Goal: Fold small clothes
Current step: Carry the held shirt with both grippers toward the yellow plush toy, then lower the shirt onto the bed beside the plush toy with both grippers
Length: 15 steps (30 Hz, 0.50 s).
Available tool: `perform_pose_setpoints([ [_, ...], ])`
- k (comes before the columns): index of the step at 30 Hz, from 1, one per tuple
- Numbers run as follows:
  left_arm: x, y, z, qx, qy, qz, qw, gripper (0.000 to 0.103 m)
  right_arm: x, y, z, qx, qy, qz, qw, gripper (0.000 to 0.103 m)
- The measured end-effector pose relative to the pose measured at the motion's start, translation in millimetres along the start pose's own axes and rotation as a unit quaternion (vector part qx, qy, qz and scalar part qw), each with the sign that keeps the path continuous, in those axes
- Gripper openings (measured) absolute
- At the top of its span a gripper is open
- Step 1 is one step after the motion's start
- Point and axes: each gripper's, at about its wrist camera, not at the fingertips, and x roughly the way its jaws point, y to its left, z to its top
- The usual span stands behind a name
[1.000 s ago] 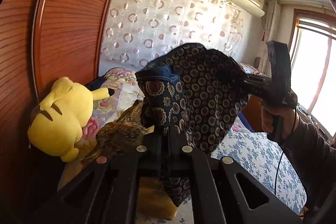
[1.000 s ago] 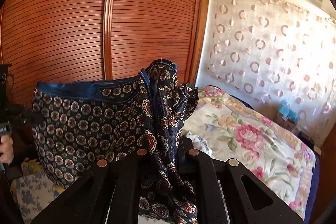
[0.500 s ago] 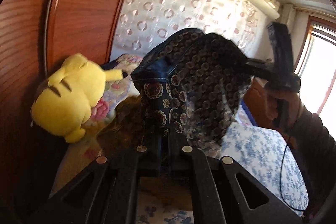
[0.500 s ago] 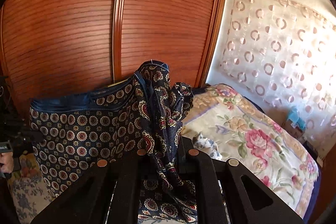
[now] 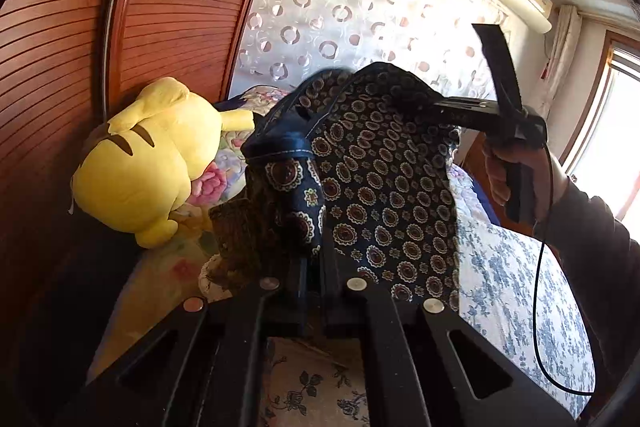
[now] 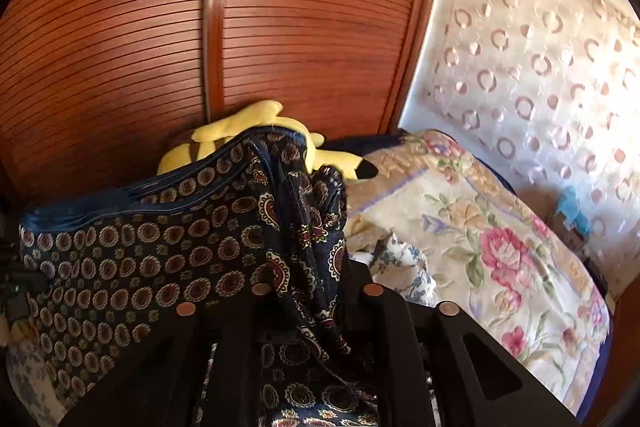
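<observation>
While the navy patterned shorts hang in the air above the bed, their waistband runs as the long axis from one gripper across to the other. The left gripper is clenched on its corner of the cloth. Over on the other side, the right gripper has its jaws opening, with bunched fabric between them and draped over the fingers. Judging from that, the left hand keeps sole hold, and the coming fold likely pivots about its end of the waistband.
</observation>
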Motion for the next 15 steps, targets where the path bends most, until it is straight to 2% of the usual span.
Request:
perform_pose_setpoints([
  [3,1,6,0,-0.006,0.0,0.004,1.0,0.005,-19,-10,3,0.02,-0.037,-0.048,0.998,0.042],
  [6,4,9,-1,-0.009,0.003,0.007,0.9999,0.005,-43,-14,4,0.028,-0.076,-0.06,0.995,0.052],
  [7,5,9,-2,-0.009,0.004,0.008,0.9999,0.005,-48,-12,4,0.027,-0.082,-0.052,0.995,0.055],
  [8,6,9,-3,-0.009,0.005,0.009,0.9999,0.005,-51,-9,3,0.023,-0.081,-0.026,0.996,0.057],
  [11,8,8,-4,-0.007,0.008,0.013,0.9999,0.005,-35,3,-1,0.016,-0.04,0.057,0.997,0.058],
  [15,11,11,-5,-0.009,0.014,0.019,0.9997,0.005,-2,18,-5,0.001,0.004,0.069,0.998,0.059],
])
